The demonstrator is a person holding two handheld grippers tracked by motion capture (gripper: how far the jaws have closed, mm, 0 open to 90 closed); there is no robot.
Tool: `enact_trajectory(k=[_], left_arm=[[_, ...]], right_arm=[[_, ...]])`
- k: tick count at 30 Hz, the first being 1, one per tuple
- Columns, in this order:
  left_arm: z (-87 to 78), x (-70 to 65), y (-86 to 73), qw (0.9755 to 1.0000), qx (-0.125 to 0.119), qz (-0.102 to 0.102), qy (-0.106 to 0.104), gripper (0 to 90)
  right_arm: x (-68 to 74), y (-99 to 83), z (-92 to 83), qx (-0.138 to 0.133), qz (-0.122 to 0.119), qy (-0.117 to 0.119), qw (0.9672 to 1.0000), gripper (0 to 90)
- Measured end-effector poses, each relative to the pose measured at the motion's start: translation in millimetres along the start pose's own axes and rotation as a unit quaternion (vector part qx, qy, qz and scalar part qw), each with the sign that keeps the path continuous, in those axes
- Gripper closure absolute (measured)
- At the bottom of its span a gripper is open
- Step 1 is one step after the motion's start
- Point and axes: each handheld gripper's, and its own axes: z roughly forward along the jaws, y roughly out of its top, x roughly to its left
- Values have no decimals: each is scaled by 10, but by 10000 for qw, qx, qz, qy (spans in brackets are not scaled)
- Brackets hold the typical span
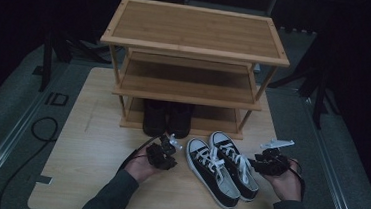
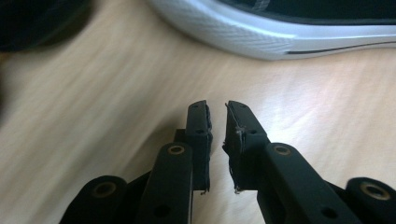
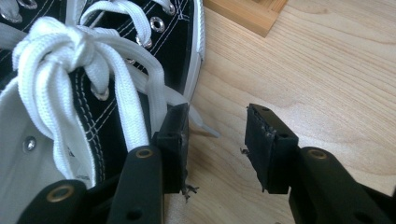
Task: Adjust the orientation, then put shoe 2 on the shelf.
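- The pair of black sneakers [image 1: 223,167] lies near the desk's [image 1: 91,127] front edge, right of centre.
- Left gripper [image 2: 217,119]: jaws slightly apart, holding nothing.
- Right gripper [image 3: 217,135]: jaws apart, empty, beside the right sneaker.

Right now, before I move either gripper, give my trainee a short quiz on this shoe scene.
1. True or false: the right gripper clamps a lace of the black-and-white sneakers.
2. On which shelf of the bamboo shoe rack do the black shoes stand?
3. The left gripper holds: A) a sneaker B) nothing C) a lace.

Key: 1 false, its jaws stand apart beside the sneaker; 2 the bottom shelf; 3 B.
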Motion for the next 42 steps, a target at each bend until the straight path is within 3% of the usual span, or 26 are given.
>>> enact_trajectory(k=[12, 24, 27, 30, 37, 42], left_arm=[[-122, 256, -169, 9986, -107, -357, 365, 675], [-217, 355, -307, 9961, -395, -654, 447, 601], [-205, 383, -335, 9959, -337, -699, 454, 582], [-202, 408, -351, 9943, -422, -862, 460, 566], [-251, 411, -385, 9940, -460, -880, 469, 564], [-240, 378, -404, 9946, -439, -837, 438, 558]], right_arm=[[39, 50, -132, -60, -32, 80, 9999, 575], [114, 130, -245, -151, -242, 348, 9990, 568], [142, 140, -263, -159, -263, 320, 9990, 558], [149, 144, -286, -177, -247, 277, 9992, 541], [148, 160, -396, -272, -210, 249, 9991, 491], [177, 177, -459, -377, -183, 469, 9980, 445]])
